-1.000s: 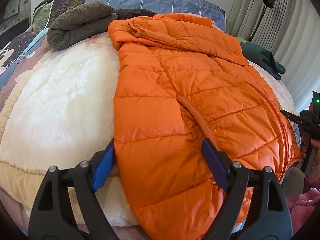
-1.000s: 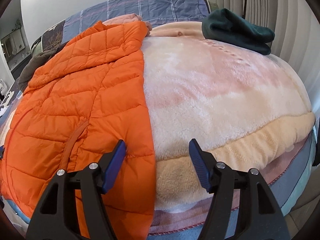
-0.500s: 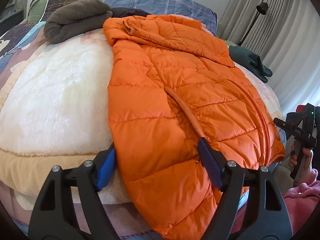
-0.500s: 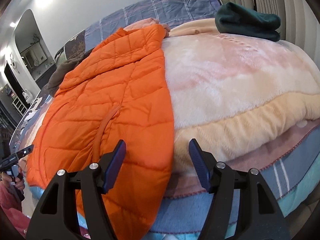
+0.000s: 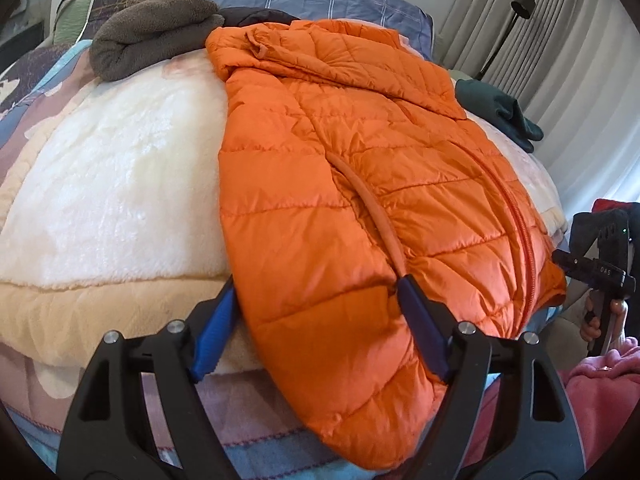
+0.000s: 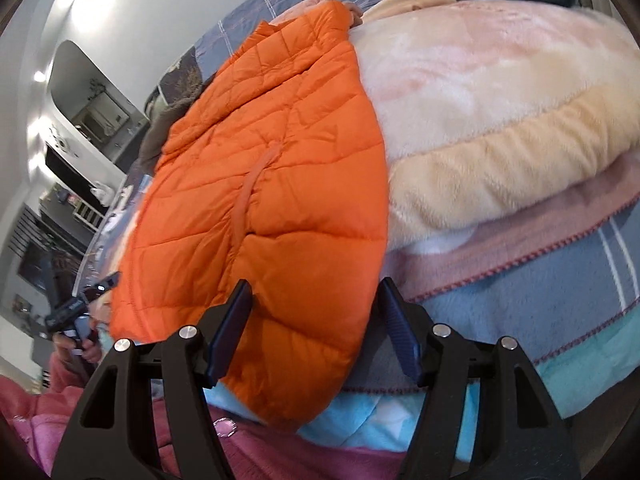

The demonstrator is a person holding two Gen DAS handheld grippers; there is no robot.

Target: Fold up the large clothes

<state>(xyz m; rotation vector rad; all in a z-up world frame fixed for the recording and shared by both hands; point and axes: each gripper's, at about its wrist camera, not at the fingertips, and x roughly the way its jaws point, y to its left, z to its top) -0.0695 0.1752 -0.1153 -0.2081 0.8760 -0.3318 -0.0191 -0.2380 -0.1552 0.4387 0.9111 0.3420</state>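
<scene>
Your orange puffer jacket (image 5: 360, 208) lies flat on the bed (image 5: 104, 184), zipped, hem hanging over the edge. Your left claw (image 5: 316, 320) stands wide around the hem. Your right claw (image 6: 316, 328) is also wide, holding nothing.

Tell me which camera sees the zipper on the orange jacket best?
The left wrist view. There the zipper runs in plain sight down the orange jacket, sharp and unblocked. In the right wrist view the jacket is blurred, and I cannot make out the zipper along its far edge.
</scene>
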